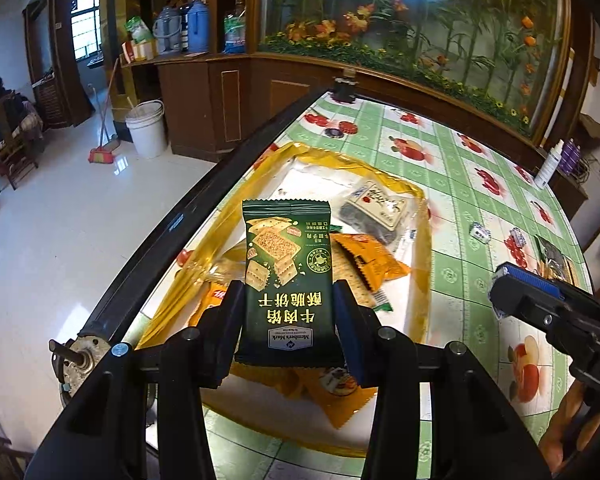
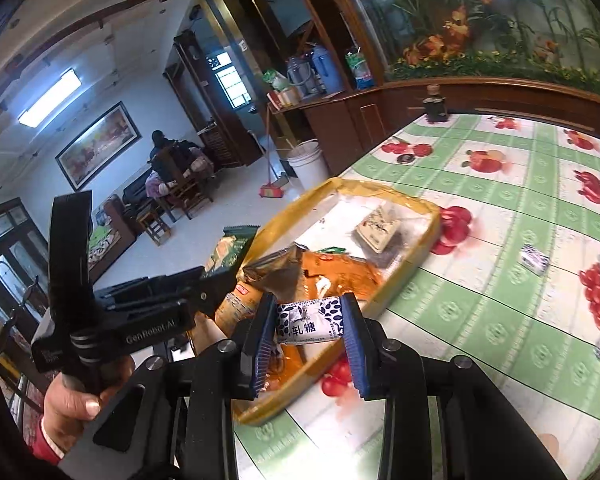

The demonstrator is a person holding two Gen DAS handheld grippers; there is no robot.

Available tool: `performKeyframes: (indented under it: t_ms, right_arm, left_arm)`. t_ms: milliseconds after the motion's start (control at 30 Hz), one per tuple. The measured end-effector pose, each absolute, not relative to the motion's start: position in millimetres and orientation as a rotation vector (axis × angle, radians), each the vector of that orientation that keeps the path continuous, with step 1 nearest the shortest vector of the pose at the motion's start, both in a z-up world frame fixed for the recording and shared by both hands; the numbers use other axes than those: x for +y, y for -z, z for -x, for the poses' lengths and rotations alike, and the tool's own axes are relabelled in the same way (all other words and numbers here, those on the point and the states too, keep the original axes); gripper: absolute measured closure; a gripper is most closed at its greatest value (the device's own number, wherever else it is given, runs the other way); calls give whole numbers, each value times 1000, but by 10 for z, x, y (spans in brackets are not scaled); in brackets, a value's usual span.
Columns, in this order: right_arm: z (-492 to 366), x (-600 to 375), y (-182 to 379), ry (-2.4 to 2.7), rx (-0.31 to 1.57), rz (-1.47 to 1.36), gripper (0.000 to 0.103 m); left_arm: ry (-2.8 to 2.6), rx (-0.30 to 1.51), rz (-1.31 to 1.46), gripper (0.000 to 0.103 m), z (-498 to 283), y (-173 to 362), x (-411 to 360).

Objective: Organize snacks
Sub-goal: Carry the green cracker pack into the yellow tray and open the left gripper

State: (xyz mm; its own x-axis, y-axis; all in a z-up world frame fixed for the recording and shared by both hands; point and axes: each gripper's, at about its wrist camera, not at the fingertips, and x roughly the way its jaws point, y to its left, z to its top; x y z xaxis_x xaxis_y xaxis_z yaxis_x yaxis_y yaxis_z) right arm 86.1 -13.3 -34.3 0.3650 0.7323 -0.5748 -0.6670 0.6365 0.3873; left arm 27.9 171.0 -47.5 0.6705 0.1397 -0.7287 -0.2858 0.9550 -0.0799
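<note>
Left wrist view: your left gripper (image 1: 288, 312) has its fingers clamped on the sides of a dark green cracker packet (image 1: 288, 276), held above the amber tray (image 1: 220, 236) that rests on the fruit-print surface (image 1: 480, 208). The packet reads "Member's Mark" with yellow Chinese characters, seen inverted from this camera. In the right wrist view, your right gripper (image 2: 310, 320) has its fingers closed on a small white-and-blue nougat candy (image 2: 310, 320) printed "轧糖", poised over the near corner of the same tray. The left tool's body carries the marking "GenRobot.AI".

Already lying in the tray are orange snack packets (image 1: 368, 260) and a clear pack with a cream label (image 1: 380, 204), whose writing is too small to read. Several blue-and-white candies (image 1: 480, 234) lie loose on the surface, well apart from the tray.

The step in hand appears to be delivery: both items are carried, neither yet set down. The next move likely calls for lowering each over a bare part of the tray and parting the fingers, then gathering the loose candies.
</note>
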Motion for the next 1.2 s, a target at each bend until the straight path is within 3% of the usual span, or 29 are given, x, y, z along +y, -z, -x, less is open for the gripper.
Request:
performKeyframes:
  t_ms: [967,1133,1200]
  right_arm:
    - [-991,534,694,-965,884,-46,70]
    - [-1022,533,735,-953,895,-51,65]
    - [-1024,509,727,-944,889,-54,55]
  left_arm:
    - [-265,825,222,60,-303,627,1888]
    - [-282,813,228,52,-290,600,1913]
    - [-290,797,217,46,-277,568,1905]
